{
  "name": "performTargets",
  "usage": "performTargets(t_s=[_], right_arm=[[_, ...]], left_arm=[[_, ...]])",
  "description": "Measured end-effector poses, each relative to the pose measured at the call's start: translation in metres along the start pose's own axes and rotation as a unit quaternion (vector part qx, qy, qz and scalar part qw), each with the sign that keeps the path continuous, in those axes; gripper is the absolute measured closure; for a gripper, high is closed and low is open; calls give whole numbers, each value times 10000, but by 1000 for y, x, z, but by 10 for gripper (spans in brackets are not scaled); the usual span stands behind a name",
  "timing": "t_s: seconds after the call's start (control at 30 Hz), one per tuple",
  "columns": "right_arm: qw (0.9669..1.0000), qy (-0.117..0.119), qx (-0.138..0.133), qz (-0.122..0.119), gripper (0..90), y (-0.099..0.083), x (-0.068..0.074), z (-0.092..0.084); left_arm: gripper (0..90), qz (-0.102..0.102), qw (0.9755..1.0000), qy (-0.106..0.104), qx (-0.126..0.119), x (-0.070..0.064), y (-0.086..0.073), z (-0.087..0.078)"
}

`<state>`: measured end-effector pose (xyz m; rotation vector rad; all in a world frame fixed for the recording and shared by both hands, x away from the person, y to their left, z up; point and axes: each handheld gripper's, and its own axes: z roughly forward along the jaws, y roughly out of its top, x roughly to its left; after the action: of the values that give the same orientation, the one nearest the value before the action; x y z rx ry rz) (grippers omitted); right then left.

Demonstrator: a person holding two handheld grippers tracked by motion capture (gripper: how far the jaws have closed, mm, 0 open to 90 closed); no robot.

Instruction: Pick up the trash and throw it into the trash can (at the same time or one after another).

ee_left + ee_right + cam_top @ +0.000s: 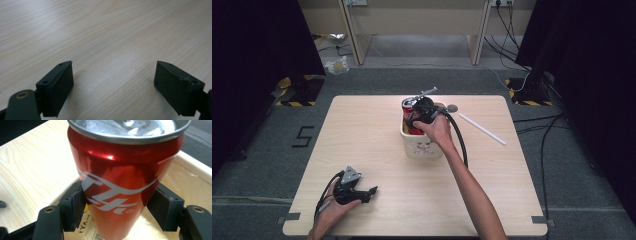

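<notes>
A red soda can (408, 106) stands upright in a cream box (423, 148) at the middle of the table. My right gripper (418, 117) is shut on it from the near side. In the right gripper view the can (117, 182) sits between both black pads (72, 207), which press its lower sides, and the box rim (195, 168) runs behind it. My left gripper (372, 192) rests low at the table's near left, held by a hand. Its jaws (113, 82) stand wide apart over bare wood with nothing between them.
A white rod (482, 129) lies slanted on the table (362, 130) right of the box, and a small grey disc (452, 107) lies just behind it. A yellow-printed packet (86, 226) lies in the box under the can. Cables and desk legs stand beyond the far edge.
</notes>
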<state>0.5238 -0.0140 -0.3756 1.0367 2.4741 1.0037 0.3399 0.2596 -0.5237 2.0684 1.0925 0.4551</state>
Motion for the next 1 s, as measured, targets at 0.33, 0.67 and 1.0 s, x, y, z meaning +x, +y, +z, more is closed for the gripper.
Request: performTargets(t_s=[0.33, 0.67, 1.0], right_arm=[[9999, 84, 6, 65, 287, -2, 0, 3], [9991, -28, -397, 135, 215, -1, -6, -26], [9970, -370, -628, 256, 208, -11, -29, -56]], left_arm=[[153, 10, 10000, 4, 1, 0, 0, 0], [153, 19, 10000, -7, 32, 0, 0, -1], [153, 23, 10000, -8, 35, 0, 0, -1]])
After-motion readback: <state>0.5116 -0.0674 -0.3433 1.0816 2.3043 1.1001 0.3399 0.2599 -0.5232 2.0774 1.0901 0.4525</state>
